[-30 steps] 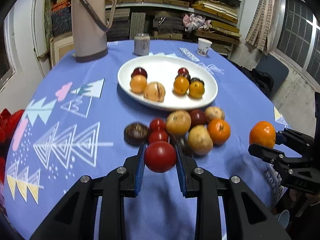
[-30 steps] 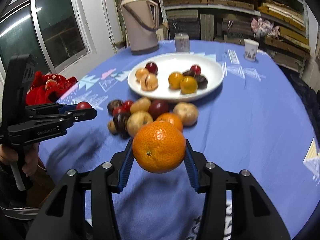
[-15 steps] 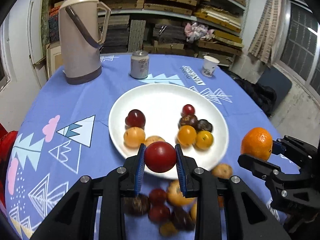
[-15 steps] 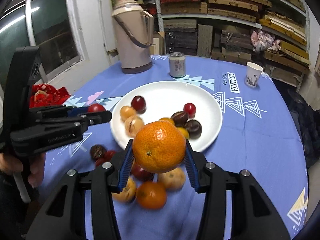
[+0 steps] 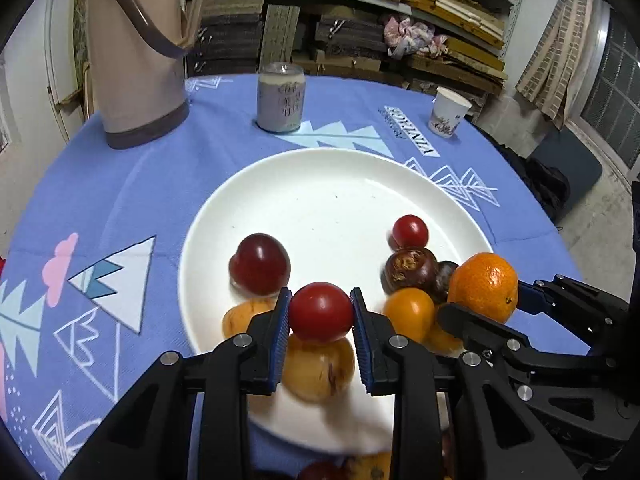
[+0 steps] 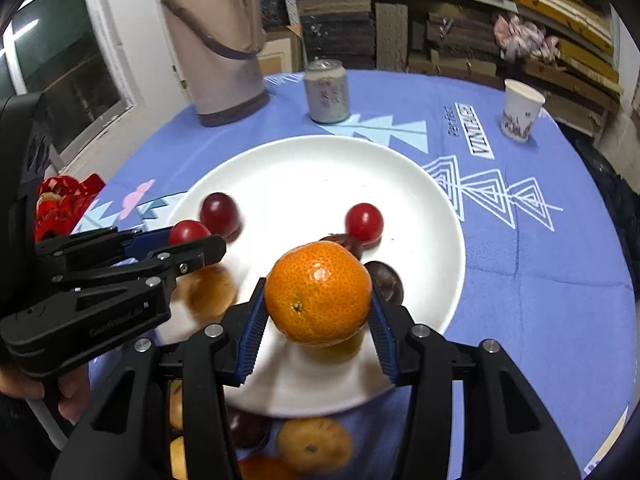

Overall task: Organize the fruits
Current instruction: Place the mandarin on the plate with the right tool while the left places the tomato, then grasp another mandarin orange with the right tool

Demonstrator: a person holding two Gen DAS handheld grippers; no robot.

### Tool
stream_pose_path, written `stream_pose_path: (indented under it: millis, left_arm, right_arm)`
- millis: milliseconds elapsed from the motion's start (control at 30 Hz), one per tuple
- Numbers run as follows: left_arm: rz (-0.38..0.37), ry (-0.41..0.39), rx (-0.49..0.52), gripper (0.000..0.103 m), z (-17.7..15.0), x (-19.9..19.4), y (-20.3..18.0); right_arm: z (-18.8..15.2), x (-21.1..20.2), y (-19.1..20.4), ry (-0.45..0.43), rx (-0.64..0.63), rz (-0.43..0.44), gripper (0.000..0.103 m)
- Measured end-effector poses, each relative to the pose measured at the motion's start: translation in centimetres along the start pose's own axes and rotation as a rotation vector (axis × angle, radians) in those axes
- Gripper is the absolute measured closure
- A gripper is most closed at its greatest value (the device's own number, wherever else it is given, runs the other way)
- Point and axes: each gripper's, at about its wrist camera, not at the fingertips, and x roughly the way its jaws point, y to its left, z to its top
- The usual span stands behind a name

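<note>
Left gripper (image 5: 321, 313) jaws nearly closed, both blue pads pressed on a small round red fruit (image 5: 321, 312), cherry-tomato-like; fruit held clear above the near part of the white plate (image 5: 320, 184). Right gripper (image 6: 318, 300) jaws a bit wider, clamped on a mandarin orange (image 6: 319, 293), also held over the plate, near its front-right area. In the left wrist view the right gripper and its mandarin show at the right edge, just beside the fruit cluster on that side.

Plate contents: dark red plum-like fruit (image 5: 259, 263) on the left, with a tan-yellow fruit (image 5: 244, 318) near it and a bigger tan one (image 5: 318, 368) directly under the left gripper. Right-hand group: small red fruit (image 5: 410, 232), dark brown wrinkled fruit (image 5: 408, 270) touching it, yellow-orange fruit (image 5: 409, 314) in front. Exact species of the tan and brown ones: cannot tell.

Loose fruit off the plate on the near side, on the blue patterned tablecloth (image 6: 540, 248): an orange one (image 6: 314, 444) and a few blurred others.

Behind the plate: beige thermos jug (image 5: 136, 52) far left, drink can (image 5: 281, 98) centre, paper cup (image 5: 449, 112) right. All upright, well apart from the plate.
</note>
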Motion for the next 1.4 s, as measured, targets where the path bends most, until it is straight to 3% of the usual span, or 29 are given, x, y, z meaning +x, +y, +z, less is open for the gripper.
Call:
stream_pose_path:
  millis: [200,333,500,767,1000,1200,1400]
  left_arm:
    - [0.043,-0.031,0.01,0.05,0.3,0.0,-0.4]
    - [0.036,-0.035,0.004,0.046,0.1,-0.7,-0.2]
    - [0.032,-0.042,-0.017,0.04,-1.0,-2.1,0.1]
    - [0.034,-0.049,-0.026,0.039,-3.6,-4.7,0.3]
    - [0.07,-0.086,-0.001,0.032,-7.2,-7.5,0.3]
    - [0.064,-0.078,-0.024,0.03,-10.7,-9.1,1.2]
    - [0.048,-0.047,-0.047,0.03,-13.8,-10.0,2.1]
  right_arm:
    - [0.6,0.9,-0.9,-0.008,0.035,-0.009,0.05]
    - [0.3,-0.1,-0.9,-0.025,0.03,0.002,0.049]
    - [-1.0,-2.2,-0.8,-0.053,0.04,0.022,0.041]
    - [-4.2,-5.2,-0.4,-0.07,0.037,0.011,0.036]
    - [-8.4,-7.3,0.4,-0.064,-0.007,-0.025,0.035]
    - [-12.0,-7.4,1.7,-0.031,-0.044,-0.034,0.035]
    - [-13.3,-7.1,1.6,-0.015,-0.017,-0.023,0.037]
